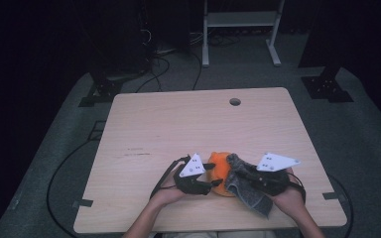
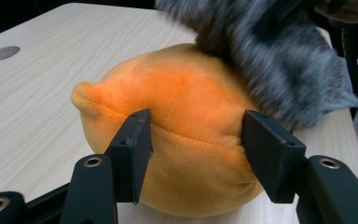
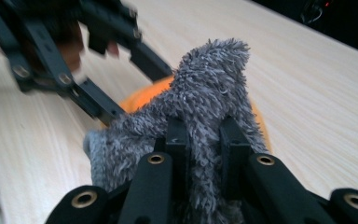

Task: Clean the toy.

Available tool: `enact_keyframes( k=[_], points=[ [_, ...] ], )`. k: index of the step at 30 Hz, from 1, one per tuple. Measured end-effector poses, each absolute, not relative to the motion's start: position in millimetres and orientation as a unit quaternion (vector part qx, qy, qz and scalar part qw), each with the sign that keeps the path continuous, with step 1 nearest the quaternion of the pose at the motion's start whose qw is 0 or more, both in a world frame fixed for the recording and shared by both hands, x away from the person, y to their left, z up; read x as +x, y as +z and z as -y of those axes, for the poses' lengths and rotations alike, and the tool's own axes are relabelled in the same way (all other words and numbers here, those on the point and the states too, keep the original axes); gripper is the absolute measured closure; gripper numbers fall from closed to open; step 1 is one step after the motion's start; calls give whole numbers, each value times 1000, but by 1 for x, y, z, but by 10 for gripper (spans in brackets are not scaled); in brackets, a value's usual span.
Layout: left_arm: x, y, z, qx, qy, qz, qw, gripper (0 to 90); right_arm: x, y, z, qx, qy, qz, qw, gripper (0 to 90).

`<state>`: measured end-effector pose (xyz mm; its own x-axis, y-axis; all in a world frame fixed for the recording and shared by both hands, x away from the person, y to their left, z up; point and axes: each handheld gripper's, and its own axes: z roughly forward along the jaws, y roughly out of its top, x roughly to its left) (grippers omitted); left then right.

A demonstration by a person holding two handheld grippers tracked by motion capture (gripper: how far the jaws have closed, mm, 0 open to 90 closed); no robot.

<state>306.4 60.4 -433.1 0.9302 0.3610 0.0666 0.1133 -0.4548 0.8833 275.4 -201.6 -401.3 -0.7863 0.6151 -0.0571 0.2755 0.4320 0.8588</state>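
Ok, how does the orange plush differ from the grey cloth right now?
The orange plush is rounded, smooth and sits on the table; the grey cloth is shaggy, limp and draped over it. The left gripper straddles the plush; the right gripper pinches the cloth. Both are soft.

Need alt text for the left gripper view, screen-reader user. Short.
An orange plush toy sits on a light wooden table between the two black jaws of the left gripper, which press its sides. A fuzzy grey cloth drapes over the toy's upper right.
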Motion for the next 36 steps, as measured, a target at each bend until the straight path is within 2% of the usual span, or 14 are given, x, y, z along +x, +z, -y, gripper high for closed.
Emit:
enact_keyframes(
  k=[2, 4, 6, 7, 9, 13, 17, 20, 23, 26, 32, 33, 35, 36],
  points=[
    [307, -432, -62, 841, 132, -147, 504, 393, 278, -406, 198, 267, 451, -832, 182, 768],
    [310, -431, -62, 840, 135, -180, 493, 189, 279, -412, 199, 262, 446, -838, 176, 769],
    [312, -432, -61, 836, 115, -186, 503, 216, 277, -413, 203, 259, 439, -841, 179, 768],
    [309, -433, -58, 838, 123, -173, 503, 269, 276, -413, 205, 260, 435, -843, 181, 768],
    [305, -432, -55, 841, 129, -160, 500, 300, 275, -411, 213, 268, 433, -843, 172, 767],
    [299, -433, -51, 850, 134, -121, 495, 334, 269, -396, 218, 267, 453, -833, 173, 769],
    [290, -432, -45, 866, 143, -81, 472, 342, 265, -388, 191, 226, 455, -844, 170, 769],
    [294, -431, -52, 862, 124, -95, 483, 337, 270, -396, 185, 223, 437, -854, 172, 770],
    [301, -428, -52, 844, 101, -148, 506, 241, 269, -404, 186, 229, 442, -853, 158, 771],
    [297, -431, -49, 850, 126, -132, 494, 309, 270, -402, 190, 229, 445, -851, 159, 771],
    [297, -433, -54, 856, 121, -124, 487, 332, 279, -407, 219, 272, 432, -842, 174, 772],
    [299, -432, -55, 853, 112, -130, 493, 325, 281, -409, 224, 283, 427, -841, 173, 772],
    [303, -429, -56, 842, 91, -157, 509, 219, 283, -416, 232, 297, 416, -841, 176, 773],
    [305, -428, -55, 836, 85, -174, 513, 219, 283, -417, 233, 298, 417, -841, 176, 774]
  ],
)
